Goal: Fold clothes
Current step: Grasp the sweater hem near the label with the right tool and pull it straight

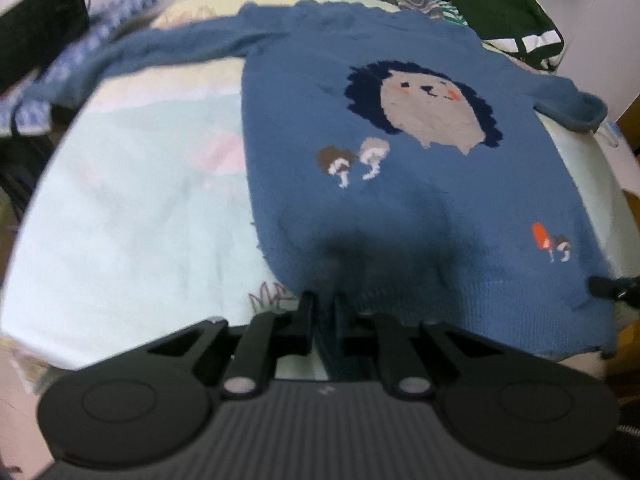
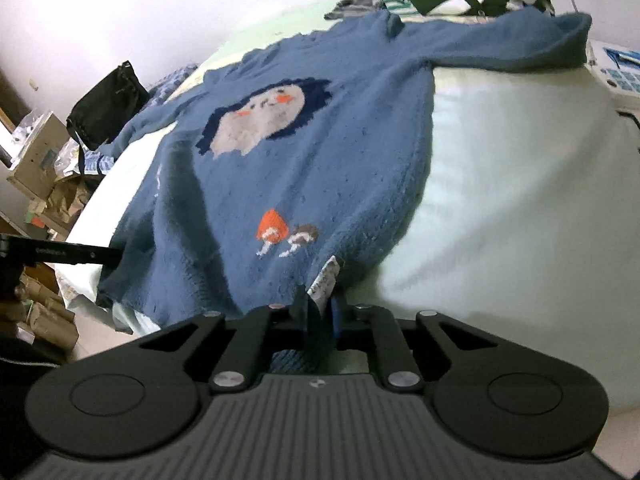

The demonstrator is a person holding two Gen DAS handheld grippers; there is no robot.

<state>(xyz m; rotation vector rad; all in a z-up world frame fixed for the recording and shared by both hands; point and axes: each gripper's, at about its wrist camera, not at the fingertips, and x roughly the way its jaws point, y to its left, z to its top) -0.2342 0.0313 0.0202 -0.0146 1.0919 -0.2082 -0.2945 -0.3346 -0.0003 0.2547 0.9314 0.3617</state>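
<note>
Now both the left tongs [image 1: 322, 300] and right tongs [image 2: 320, 304] pinch the blue sweater's [image 1: 400, 200] hem.

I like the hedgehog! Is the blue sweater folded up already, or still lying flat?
Still spread flat. The sweater lies face up on the bed, both sleeves stretched out sideways, the hedgehog in full view.

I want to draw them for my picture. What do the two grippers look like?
Both look alike. The left gripper and the right gripper are matt black, with two slim fingers, angled link bars with silver rivets, a big round disc on each side and a grey ribbed body. The right one shows blue pads inside. No cables or sleeves show.
</note>
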